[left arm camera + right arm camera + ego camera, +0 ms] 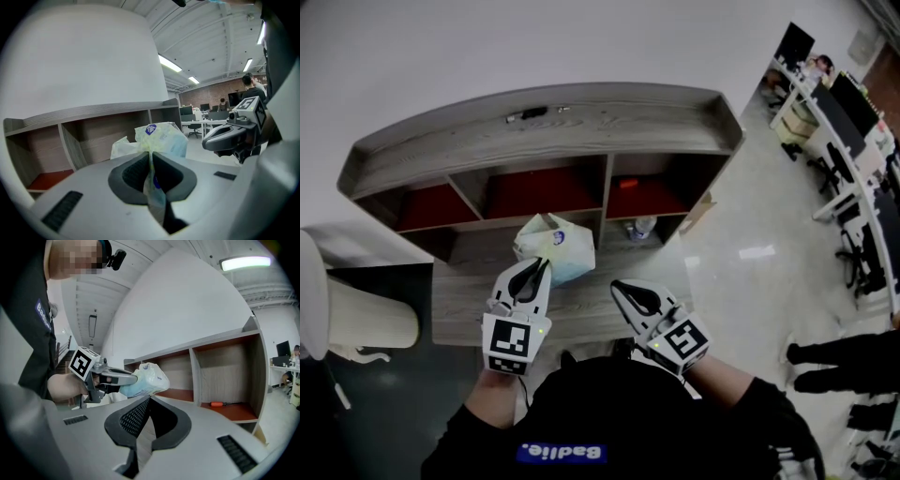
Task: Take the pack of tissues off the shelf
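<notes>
The pack of tissues (555, 246), pale green-white plastic with a blue logo, hangs in front of the grey wooden shelf (553, 131), clear of its compartments. My left gripper (542, 269) is shut on the pack's wrapper. In the left gripper view the crumpled film is pinched between the pads and the pack (161, 137) bulges beyond the left gripper (150, 157). My right gripper (620, 287) sits just right of the pack, shut, with nothing in it. In the right gripper view, the right gripper (149, 400) has its tips together and the pack (151, 377) is up to the left.
A bottle (642, 227) stands in the shelf's lower right compartment, and an orange-handled tool (218, 404) lies on a red shelf floor. A small dark object (530, 114) lies on the shelf top. White furniture (366, 323) stands left; a person's legs (834, 361) and desks (848, 131) are right.
</notes>
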